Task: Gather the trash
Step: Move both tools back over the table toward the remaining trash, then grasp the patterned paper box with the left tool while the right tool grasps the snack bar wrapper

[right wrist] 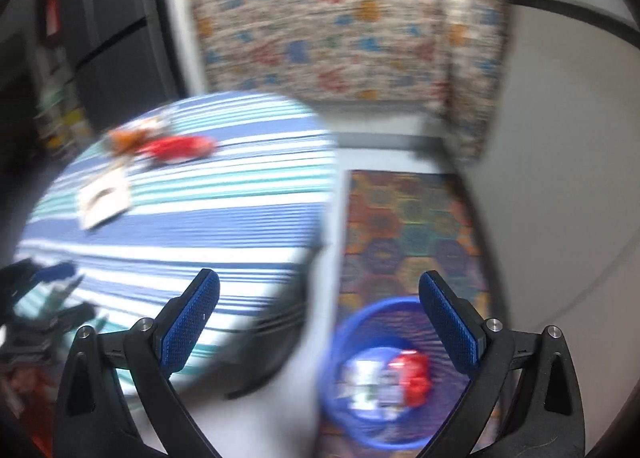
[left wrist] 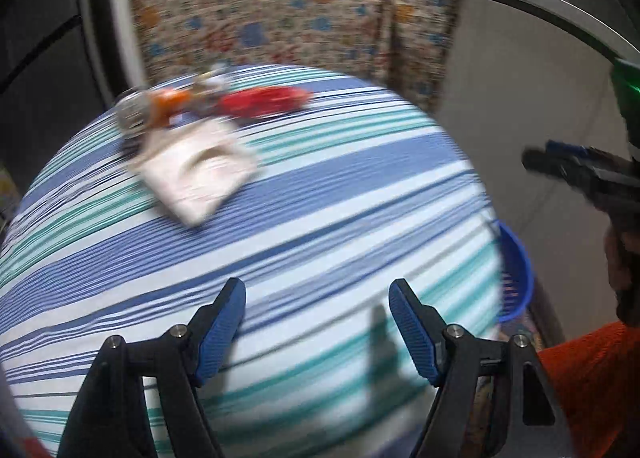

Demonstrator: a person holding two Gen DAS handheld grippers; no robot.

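1. My right gripper (right wrist: 320,322) hangs spread wide and empty above the blue basket (right wrist: 360,322), where red and white trash (right wrist: 388,378) lies.
2. My left gripper (left wrist: 318,322) gapes empty over the striped table (left wrist: 280,217) beside that basket; a red wrapper (left wrist: 264,101) and white packet (left wrist: 196,173) lie across it.

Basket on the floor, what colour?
Blue: the round plastic basket, clearest in the right wrist view.

The table (left wrist: 280,217) is round and covered with a cloth striped in blue, teal and white. At its far side lie a flat white wrapper (left wrist: 196,173), a red wrapper (left wrist: 264,101) and an orange-and-silver piece (left wrist: 156,111), close together. The floor (right wrist: 560,217) beside the table carries a patterned mat (right wrist: 408,225); a blue basket (right wrist: 344,342) stands on the mat and holds blurred trash.
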